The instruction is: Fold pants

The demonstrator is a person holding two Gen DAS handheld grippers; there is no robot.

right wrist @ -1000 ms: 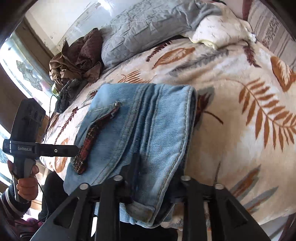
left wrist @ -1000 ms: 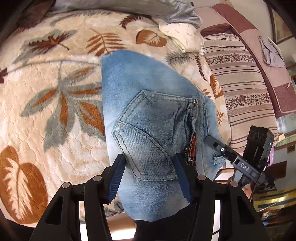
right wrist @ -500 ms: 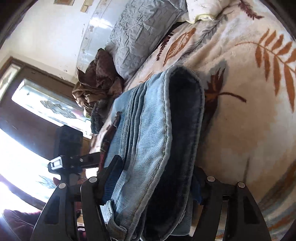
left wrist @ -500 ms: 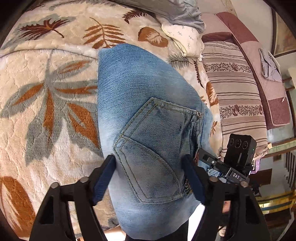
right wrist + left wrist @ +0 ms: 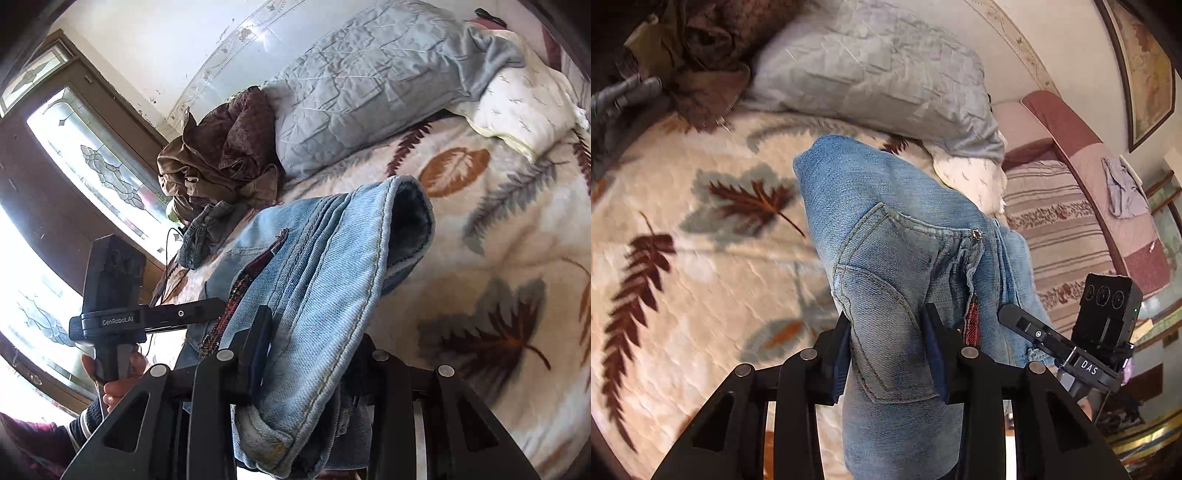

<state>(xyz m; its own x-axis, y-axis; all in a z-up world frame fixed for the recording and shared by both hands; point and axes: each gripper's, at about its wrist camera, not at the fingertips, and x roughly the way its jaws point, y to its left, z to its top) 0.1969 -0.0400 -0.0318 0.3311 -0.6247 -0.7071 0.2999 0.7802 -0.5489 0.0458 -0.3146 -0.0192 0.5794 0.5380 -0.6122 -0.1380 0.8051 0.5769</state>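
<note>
The left claw point(image 5: 888, 354) is closing, its blue pads pinching the near end of the folded jeans point(image 5: 905, 258) just below the back pocket point(image 5: 886, 273), with denim bunched between the jaws. The right claw point(image 5: 306, 354) is also closing on the same bundle at its other near corner, where several stitched layers and a hem are stacked between its jaws. From both grips the jeans run away over the bed's leaf-patterned blanket point(image 5: 701, 240); the near end looks raised, and whether the far fold touches the blanket is hard to tell. Beyond lie a grey quilted pillow point(image 5: 369, 85) and a heap of brown clothing point(image 5: 221, 155). In the right view, a hand point(image 5: 118, 376) holds the left tool's grip. The denim looks thick, fairly heavy and limp: it should sag between two holds and not slip easily. Holding through all layers at the two corners, near seams, seems the soundest way to keep the fold together.
</note>
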